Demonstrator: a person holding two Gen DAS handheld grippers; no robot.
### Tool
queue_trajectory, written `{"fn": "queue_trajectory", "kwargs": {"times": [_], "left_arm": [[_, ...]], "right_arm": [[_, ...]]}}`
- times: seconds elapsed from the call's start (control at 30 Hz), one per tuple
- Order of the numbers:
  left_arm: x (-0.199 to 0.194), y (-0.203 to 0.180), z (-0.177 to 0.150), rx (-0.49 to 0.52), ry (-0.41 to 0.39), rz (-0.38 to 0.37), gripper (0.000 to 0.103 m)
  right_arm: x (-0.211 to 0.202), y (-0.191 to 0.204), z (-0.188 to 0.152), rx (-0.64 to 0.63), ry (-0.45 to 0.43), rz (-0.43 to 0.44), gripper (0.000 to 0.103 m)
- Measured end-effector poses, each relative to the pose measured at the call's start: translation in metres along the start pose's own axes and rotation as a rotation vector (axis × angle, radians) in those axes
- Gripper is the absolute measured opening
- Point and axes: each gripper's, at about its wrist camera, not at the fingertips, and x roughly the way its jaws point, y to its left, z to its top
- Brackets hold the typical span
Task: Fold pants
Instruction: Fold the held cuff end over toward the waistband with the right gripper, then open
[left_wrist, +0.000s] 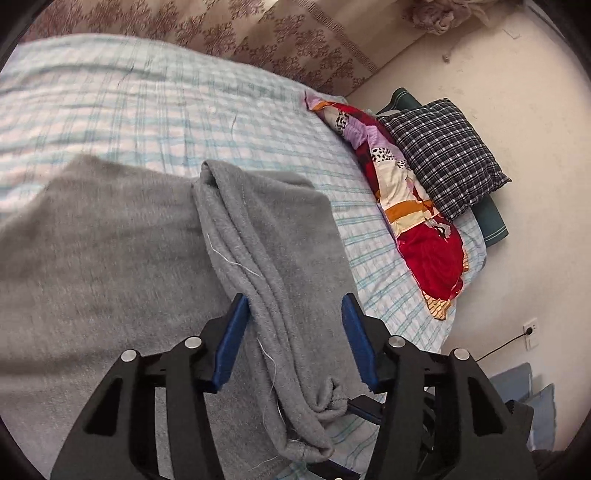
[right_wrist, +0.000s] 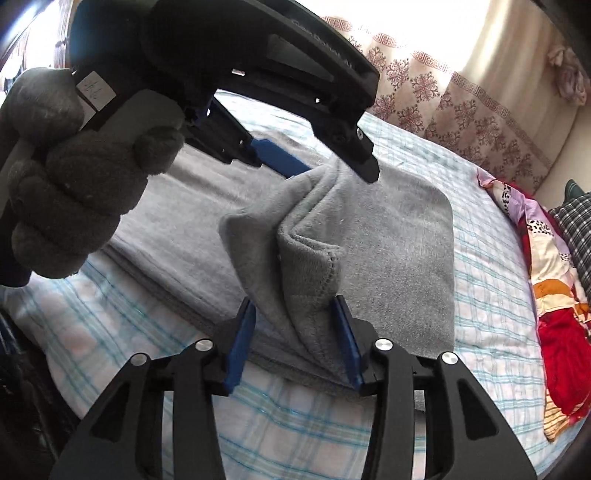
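On the checked bed (right_wrist: 480, 258), both our tongs, left (left_wrist: 295, 332) and right (right_wrist: 295, 332), stand spread around bunched gray pants (right_wrist: 306, 236); any lift risks cloth slipping and undoing the fold.

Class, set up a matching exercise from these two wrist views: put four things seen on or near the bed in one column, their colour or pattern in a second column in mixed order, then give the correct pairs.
Column 1:
1. pants
2. pillow
3. bedsheet
4. finger pads

Column 2:
A. dark and white check
B. blue
C. plain grey
D. pale blue and white plaid

Pairs: 1-C, 2-A, 3-D, 4-B
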Motion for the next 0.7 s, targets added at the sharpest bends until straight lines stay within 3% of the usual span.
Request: {"fn": "queue_trajectory", "kwargs": {"times": [0.07,0.17,0.27,0.43,0.6,0.7], "left_arm": [[-0.014,-0.012,-0.002,0.076,-0.036,0.028,0.052],[-0.022,-0.026,-0.007,0.191,-0.064,0.172,0.053],[-0.013,-0.009,-0.011,0.157,-0.008,0.216,0.053],[0.005,0.023,-0.019,0.005,0.137,0.141,0.058],[0.014,0.025,-0.029,0.01,0.191,0.129,0.063],[0.015,0.027,-0.033,0.005,0.204,0.129,0.065]], "right_arm": [[0.001,0.003,-0.001,-0.012,0.001,0.028,0.044],[0.004,0.005,-0.003,-0.02,0.017,0.063,0.044],[0.003,-0.002,-0.002,0.014,0.029,0.1,0.044],[-0.008,-0.016,-0.003,0.069,0.032,0.158,0.044],[-0.01,-0.038,-0.003,0.186,0.021,0.188,0.044],[-0.001,-0.046,0.001,0.295,0.024,0.248,0.044]]}}
